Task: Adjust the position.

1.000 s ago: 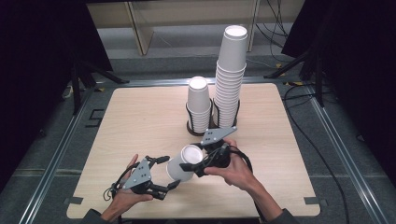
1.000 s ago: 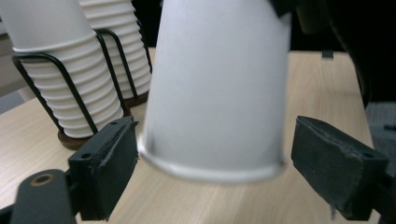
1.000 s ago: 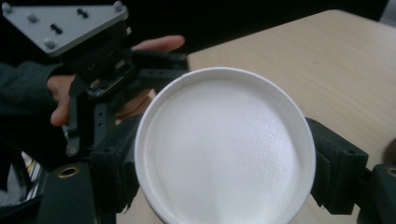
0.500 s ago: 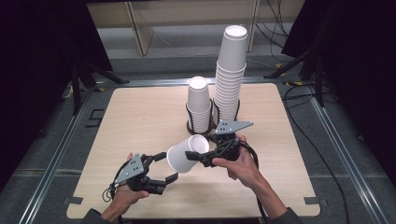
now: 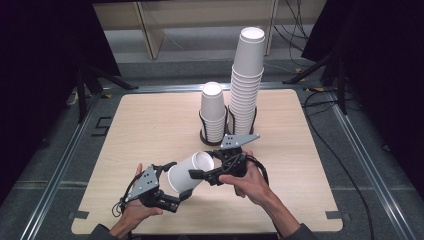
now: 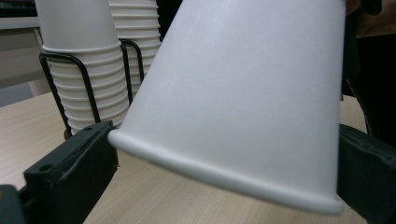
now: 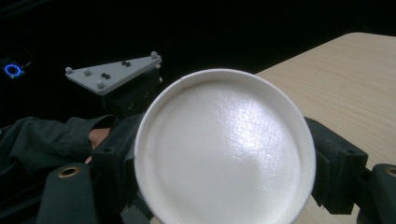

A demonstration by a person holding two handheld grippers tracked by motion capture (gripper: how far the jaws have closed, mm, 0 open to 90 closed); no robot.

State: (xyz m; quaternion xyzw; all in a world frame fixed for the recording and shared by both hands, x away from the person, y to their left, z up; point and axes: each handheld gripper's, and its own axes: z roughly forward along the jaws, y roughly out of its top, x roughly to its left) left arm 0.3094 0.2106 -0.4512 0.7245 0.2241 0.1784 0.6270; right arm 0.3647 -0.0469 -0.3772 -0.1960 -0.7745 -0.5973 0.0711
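White paper cup [image 5: 192, 170] up off the wooden table [image 5: 150, 120], lying tipped on its side, caught between the two tongs.

On the left, left tongs [image 5: 177, 181] low and close to the table edge, held from below by the left hand [image 5: 135, 210]. Jaws just been opening, now spread wide. Narrow bottom end of the cup sitting between them, right up close, with no squeeze on it as far as can be told. Looks like letting go, so the other side can take the cup away.

In the middle, the cup itself, bridging from one pair of tongs to the other. Open mouth turned up and toward the right tongs, bottom turned toward the left ones. Probably tipped like this to make the hand-over easy.

On the right, right tongs [image 7: 223, 158] gripping the cup at its wide mouth end, one black jaw on each side of the rim. Steadied by the right hand [image 5: 252, 182]. Carrying the cup alone now, going by the loose jaws on the other side.

Beyond the right tongs, well apart from them, two piles of the same white cups standing in a black wire holder [image 5: 202, 127]: short pile [image 5: 212, 112] first, tall pile [image 5: 246, 85] just beside it. Most likely the place where this cup belongs.
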